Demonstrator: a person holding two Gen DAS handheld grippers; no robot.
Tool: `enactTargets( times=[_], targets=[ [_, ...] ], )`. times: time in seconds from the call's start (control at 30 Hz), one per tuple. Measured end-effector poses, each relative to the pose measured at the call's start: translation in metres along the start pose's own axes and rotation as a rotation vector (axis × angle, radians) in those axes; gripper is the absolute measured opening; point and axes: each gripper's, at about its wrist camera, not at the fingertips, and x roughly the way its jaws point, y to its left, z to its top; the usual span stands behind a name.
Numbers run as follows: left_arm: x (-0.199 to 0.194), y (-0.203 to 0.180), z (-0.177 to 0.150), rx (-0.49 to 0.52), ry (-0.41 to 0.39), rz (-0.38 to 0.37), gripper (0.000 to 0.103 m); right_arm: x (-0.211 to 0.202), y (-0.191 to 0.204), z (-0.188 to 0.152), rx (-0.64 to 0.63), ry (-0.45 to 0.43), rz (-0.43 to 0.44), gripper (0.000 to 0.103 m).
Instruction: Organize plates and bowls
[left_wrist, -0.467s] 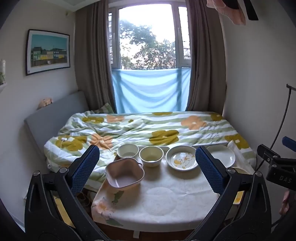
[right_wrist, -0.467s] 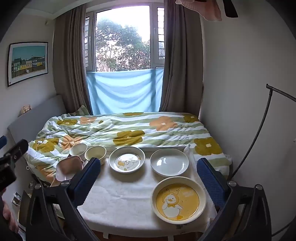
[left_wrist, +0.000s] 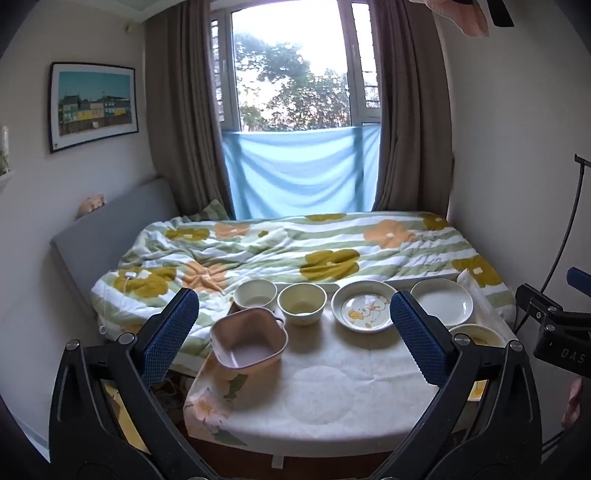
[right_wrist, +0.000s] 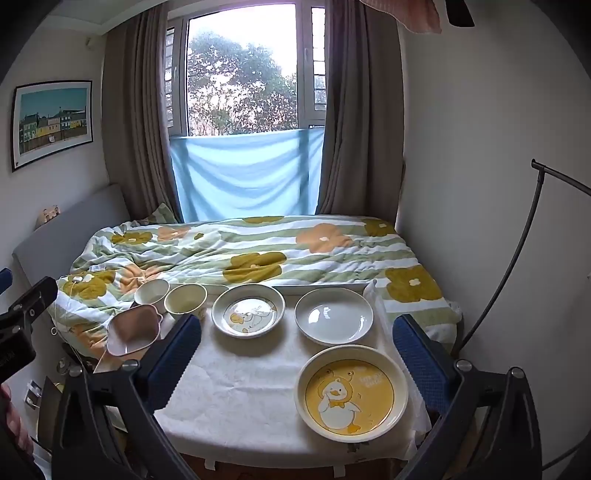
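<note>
- Left tongs (left_wrist: 295, 332) spread wide, nothing between the blue pads, held above the near edge of the worktop (left_wrist: 332, 398).
- Right tongs (right_wrist: 297, 354) likewise wide and empty, above the worktop's right half.
- Pink square bowl (left_wrist: 249, 343) sits at the worktop's left edge, about 10 o'clock from centre, tilted, one corner out over the edge.
- Two cream bowls at the far edge, side by side and just apart: the left cream bowl (left_wrist: 255, 293) at 11 o'clock, the right cream bowl (left_wrist: 302, 302) toward 12.
- Duck-print deep plate (right_wrist: 248, 311) at 12 o'clock; plain white plate (right_wrist: 334, 314) just beside it at 1 o'clock, rims close but apart.
- Large yellow duck plate (right_wrist: 352, 393) at 4 o'clock, near the right and near edges; in the left view only its rim shows behind the right finger.
- Open cloth in the middle and near-left of the worktop, from 6 round to 9 o'clock: no dishes there.
- Far edge butts against the bed (right_wrist: 258, 251) with its flowered quilt; bare wall close on the right.
</note>
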Motion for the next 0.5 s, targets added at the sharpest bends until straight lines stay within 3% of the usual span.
enactTargets(
  times=[0.5],
  targets=[
    [0.0010,-0.0011,-0.0017,0.003,0.014,-0.005,0.103,0.0012,0.0012,-0.0007,0.000,0.009,-0.001,0.103]
  ],
)
